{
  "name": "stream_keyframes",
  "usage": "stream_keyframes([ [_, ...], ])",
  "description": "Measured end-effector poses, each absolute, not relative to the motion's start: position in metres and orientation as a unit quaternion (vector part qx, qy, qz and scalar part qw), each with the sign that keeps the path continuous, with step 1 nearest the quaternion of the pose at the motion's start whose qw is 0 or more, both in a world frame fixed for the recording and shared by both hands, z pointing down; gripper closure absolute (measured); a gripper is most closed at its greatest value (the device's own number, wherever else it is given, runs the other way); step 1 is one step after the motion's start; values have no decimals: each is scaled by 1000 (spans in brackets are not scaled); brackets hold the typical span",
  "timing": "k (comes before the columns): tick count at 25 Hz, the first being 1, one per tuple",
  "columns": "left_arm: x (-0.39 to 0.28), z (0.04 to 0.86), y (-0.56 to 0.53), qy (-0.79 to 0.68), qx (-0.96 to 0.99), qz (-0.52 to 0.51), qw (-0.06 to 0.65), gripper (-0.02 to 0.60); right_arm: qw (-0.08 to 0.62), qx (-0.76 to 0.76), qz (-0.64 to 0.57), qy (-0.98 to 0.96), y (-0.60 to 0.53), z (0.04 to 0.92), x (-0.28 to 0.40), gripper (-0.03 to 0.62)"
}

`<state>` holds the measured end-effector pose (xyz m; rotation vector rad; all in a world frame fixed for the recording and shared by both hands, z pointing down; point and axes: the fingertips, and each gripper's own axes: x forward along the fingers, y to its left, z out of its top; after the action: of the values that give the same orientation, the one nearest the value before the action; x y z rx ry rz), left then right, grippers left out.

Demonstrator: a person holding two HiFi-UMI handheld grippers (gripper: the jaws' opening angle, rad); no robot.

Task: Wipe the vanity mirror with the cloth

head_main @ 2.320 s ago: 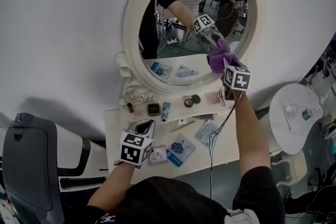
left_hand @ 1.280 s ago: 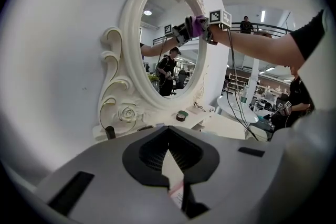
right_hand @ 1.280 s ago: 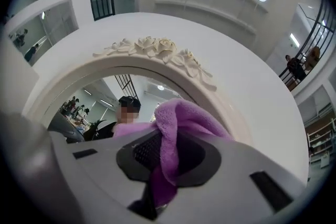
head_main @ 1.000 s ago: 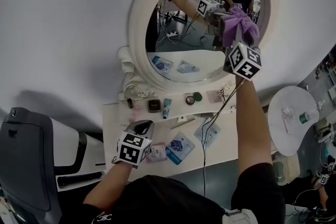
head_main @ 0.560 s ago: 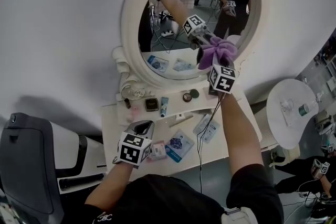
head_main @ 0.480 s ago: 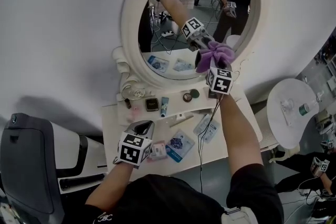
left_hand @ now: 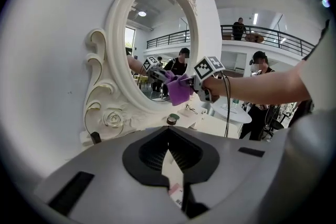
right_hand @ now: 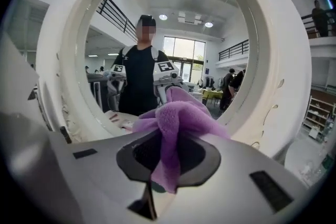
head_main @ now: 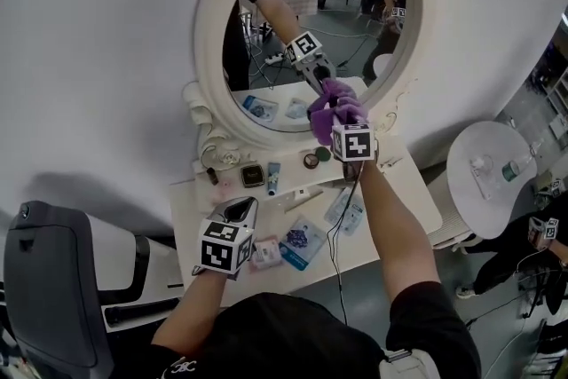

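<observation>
Right tool [head_main: 340,122] clamping purple cloth [right_hand: 176,113], bunched end toward mirror [head_main: 293,13]

The cloth [right_hand: 176,113] is plain purple. The vanity mirror [head_main: 209,58] frame is cream-white. The left gripper [head_main: 241,210] and right gripper [head_main: 337,120] have grey bodies and black-and-white square markers. The counter [head_main: 401,188] is white.

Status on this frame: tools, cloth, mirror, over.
Right tool shut on cloth, cloth against the lower glass of the mirror. Left tool shut, empty, down by the table. Nothing in the way.
</observation>
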<state>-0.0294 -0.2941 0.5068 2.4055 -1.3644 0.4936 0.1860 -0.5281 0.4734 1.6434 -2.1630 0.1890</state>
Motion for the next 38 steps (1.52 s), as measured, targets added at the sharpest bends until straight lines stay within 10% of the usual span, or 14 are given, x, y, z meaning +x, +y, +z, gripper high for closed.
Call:
stream_keyframes([
  [16, 15, 494, -306, -444, 872, 139, 154, 575, 38, 591, 46, -804, -336, 443, 156, 537],
  [38, 15, 499, -286, -426, 880, 141, 157, 575, 49, 592, 48, -803, -268, 472, 139, 537],
])
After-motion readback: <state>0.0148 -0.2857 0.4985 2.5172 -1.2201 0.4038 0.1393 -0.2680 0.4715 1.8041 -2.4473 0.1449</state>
